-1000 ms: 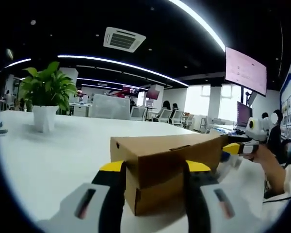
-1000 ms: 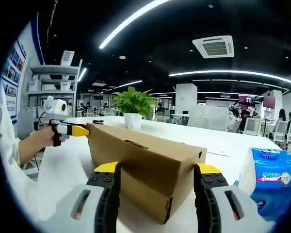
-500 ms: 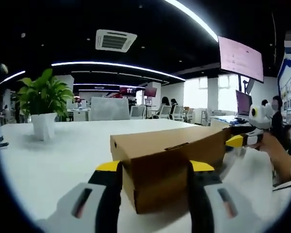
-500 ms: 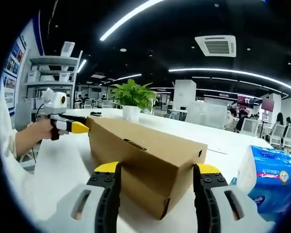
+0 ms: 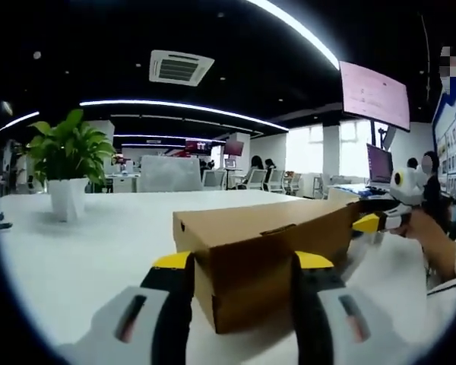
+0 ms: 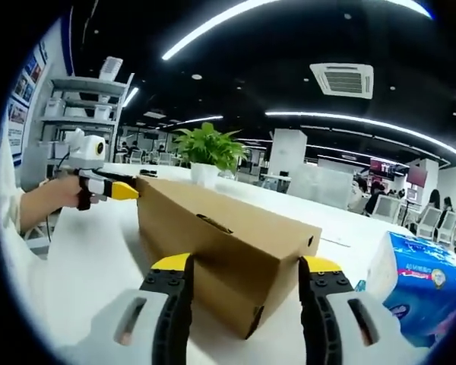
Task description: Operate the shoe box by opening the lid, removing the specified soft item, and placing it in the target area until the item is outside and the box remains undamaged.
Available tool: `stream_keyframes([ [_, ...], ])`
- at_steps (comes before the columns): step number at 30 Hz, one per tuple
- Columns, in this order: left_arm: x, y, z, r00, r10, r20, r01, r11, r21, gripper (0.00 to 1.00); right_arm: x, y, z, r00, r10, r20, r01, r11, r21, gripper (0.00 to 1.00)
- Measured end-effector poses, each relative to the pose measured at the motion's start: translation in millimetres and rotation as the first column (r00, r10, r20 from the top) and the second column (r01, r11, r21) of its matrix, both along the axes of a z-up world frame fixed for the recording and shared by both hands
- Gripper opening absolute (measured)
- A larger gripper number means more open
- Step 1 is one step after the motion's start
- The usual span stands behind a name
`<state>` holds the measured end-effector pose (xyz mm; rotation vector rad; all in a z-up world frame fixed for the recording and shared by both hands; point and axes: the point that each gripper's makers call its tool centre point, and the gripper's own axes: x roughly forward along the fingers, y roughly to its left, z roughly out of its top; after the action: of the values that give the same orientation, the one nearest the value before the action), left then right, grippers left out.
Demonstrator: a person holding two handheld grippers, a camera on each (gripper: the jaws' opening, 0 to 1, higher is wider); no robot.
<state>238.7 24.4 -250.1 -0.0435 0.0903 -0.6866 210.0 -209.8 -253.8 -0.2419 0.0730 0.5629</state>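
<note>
The left tongs (image 5: 242, 268) stand spread wide around one end of the cardboard shoe box (image 5: 266, 258), jaws flanking its corner, whether they press it cannot be told; the right tongs (image 6: 243, 268) stand equally wide around the opposite end (image 6: 228, 255); little has changed since a second ago, only both views have drifted slightly and the box lid remains shut; the box rests on the white counter (image 5: 91, 251); a blue tissue pack (image 6: 416, 293) lies beside the right end, its printing too blurred to read; a potted plant (image 5: 64, 163) stands well apart; a wall screen (image 5: 374, 95) shows illegible pink content.
</note>
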Motion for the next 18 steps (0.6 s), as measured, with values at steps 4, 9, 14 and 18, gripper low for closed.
stream_keyframes([
  [4,-2.8,4,8.6,0.999,-0.008,0.033,0.007,1.0,0.018,0.49,-3,1,3.4,1.0,0.014,0.016,-0.014,1.0,-0.013,0.56],
  [9,-6.7,4,14.5,0.997,-0.032,0.065,0.027,0.997,0.07,0.52,-3,0,4.4,0.996,0.031,0.083,-0.023,0.995,-0.094,0.55],
  [14,-8.5,6,12.2,0.991,-0.043,0.128,0.019,0.983,0.184,0.63,-6,-2,6.8,0.995,0.048,0.088,-0.038,0.994,-0.105,0.56],
  [18,-13.2,1,30.7,0.926,-0.081,0.369,-0.035,0.954,0.297,0.67,-6,-5,9.9,0.982,0.054,0.179,-0.007,0.967,-0.253,0.58],
])
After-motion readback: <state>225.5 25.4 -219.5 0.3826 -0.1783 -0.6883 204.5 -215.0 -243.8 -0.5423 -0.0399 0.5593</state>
